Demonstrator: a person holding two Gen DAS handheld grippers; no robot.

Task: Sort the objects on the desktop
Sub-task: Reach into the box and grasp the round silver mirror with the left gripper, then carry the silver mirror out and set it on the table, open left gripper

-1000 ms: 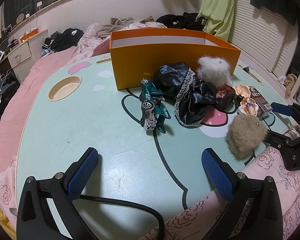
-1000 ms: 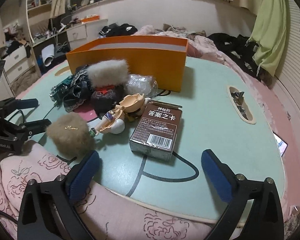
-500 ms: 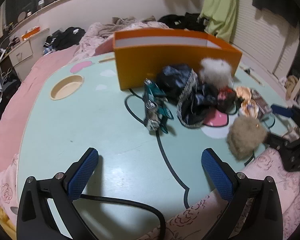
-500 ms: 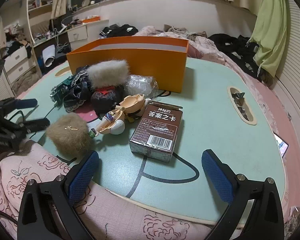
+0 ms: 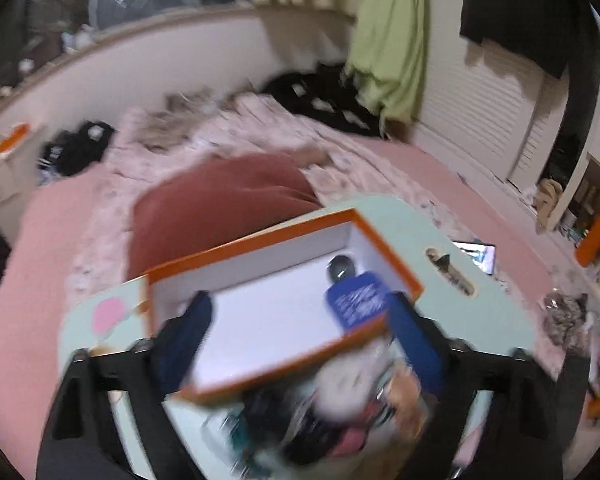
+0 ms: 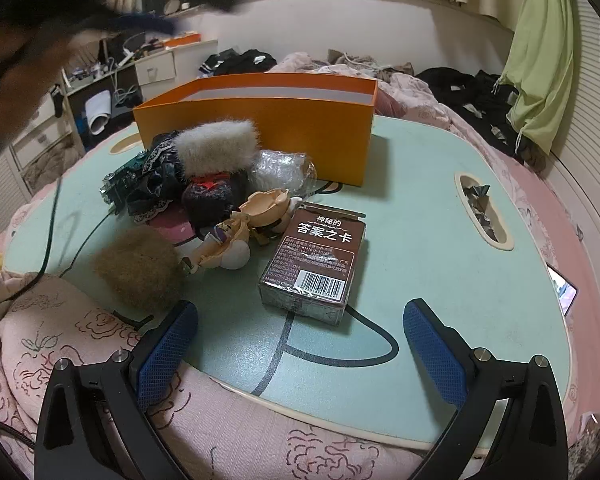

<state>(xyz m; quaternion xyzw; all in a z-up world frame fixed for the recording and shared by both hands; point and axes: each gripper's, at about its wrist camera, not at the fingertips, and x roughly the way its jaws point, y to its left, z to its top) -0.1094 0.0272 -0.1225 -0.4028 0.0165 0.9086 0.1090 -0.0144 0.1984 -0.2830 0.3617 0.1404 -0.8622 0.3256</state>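
The card box [image 6: 315,265] lies just ahead of the right gripper [image 6: 300,344], long axis near-to-far; the left gripper [image 5: 300,344] is raised above the orange box [image 5: 268,304]. Both are held wide, nothing gripped.

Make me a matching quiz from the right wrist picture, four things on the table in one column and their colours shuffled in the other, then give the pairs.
Things:
1. storage box
2. card box
3. toy car
4. right gripper pads

Colours:
A. blue
B. dark brown
C. orange
D. green

Pairs: 1-C, 2-B, 3-D, 4-A
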